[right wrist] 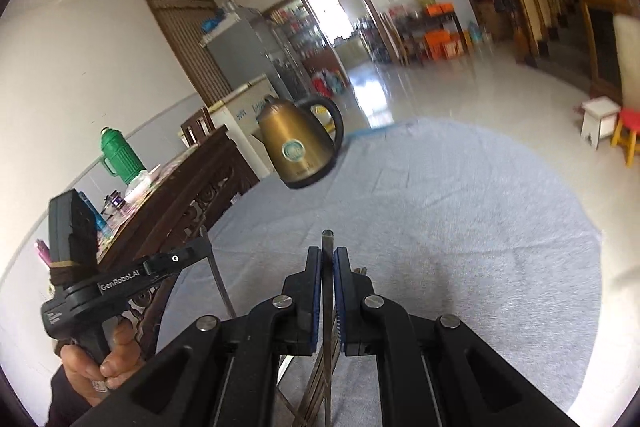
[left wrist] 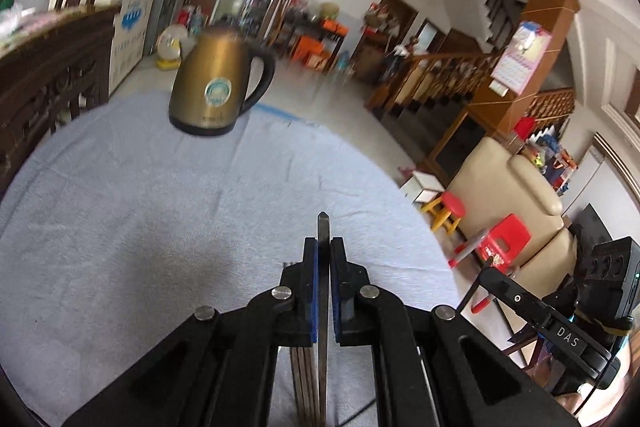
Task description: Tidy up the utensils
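My left gripper (left wrist: 323,247) is shut on a thin dark metal chopstick (left wrist: 323,227) whose tip sticks out past the fingers, above the grey cloth-covered table (left wrist: 160,207). More metal chopsticks (left wrist: 304,379) lie on the cloth under it. My right gripper (right wrist: 328,255) is shut on another thin metal chopstick (right wrist: 328,239), tip pointing forward. Several loose metal chopsticks (right wrist: 316,387) lie below it. In the right wrist view the left gripper's body (right wrist: 116,283) is at the left, held in a hand, with one chopstick (right wrist: 218,275) hanging down from it.
A gold electric kettle (left wrist: 218,83) with a black handle stands at the table's far side; it also shows in the right wrist view (right wrist: 298,143). A dark carved wooden sideboard (right wrist: 188,195) with a green flask (right wrist: 118,157) stands left. Stools (left wrist: 502,239) and a sofa (left wrist: 508,183) are on the floor right.
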Demonstrator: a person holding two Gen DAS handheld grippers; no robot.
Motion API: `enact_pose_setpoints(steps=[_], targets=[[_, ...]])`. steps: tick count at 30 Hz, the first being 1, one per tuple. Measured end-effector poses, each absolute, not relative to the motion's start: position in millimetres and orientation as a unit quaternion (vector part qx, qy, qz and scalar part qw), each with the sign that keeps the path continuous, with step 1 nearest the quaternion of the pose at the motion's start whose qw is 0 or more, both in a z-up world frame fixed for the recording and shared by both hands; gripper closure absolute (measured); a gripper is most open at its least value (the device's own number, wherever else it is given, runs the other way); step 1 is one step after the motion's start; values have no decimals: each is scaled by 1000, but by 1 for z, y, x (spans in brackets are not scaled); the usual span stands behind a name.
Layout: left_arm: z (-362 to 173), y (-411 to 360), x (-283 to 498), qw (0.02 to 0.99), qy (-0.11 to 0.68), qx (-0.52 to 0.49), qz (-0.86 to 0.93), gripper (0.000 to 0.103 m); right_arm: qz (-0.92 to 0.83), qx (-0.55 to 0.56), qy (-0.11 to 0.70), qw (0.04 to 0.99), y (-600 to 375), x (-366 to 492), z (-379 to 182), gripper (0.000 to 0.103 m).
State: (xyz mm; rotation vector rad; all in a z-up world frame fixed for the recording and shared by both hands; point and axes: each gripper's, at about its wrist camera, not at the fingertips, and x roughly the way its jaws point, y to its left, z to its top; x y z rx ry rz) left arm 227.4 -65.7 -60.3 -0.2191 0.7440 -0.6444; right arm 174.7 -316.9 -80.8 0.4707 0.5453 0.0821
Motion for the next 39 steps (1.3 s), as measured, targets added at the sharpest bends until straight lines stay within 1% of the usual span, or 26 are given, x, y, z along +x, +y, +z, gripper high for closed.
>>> enact_pose_setpoints(steps=[7,15,21,24,28,34,36,37,38,39], targets=[[-30,-59,179,902,289,-81,-311,98,22,185,212,959,-292,136,-50,96],[16,-42,138,918,216,-83,-321,98,19,171,123,977,-276,89,3,96],[29,-29,114,919,192,-96,-330,98,32,179,82,980,-266,58,28,96],[25,-23,107,921,188,-98,-327,98,39,176,76,981,-258,48,31,96],[13,-23,104,919,205,-96,-322,98,47,170,93,980,-247,46,25,96],[-11,-25,104,918,242,-76,-305,98,53,161,164,972,-238,51,-4,95],[-15,-22,104,916,251,-78,-302,97,59,169,191,965,-239,53,-11,85],[-15,-19,103,918,250,-79,-297,96,60,176,197,963,-243,52,-14,69],[-16,-16,103,921,247,-79,-291,94,58,187,193,962,-247,50,-15,50],[-15,-10,102,924,243,-82,-285,85,53,198,181,962,-255,43,-16,44]])
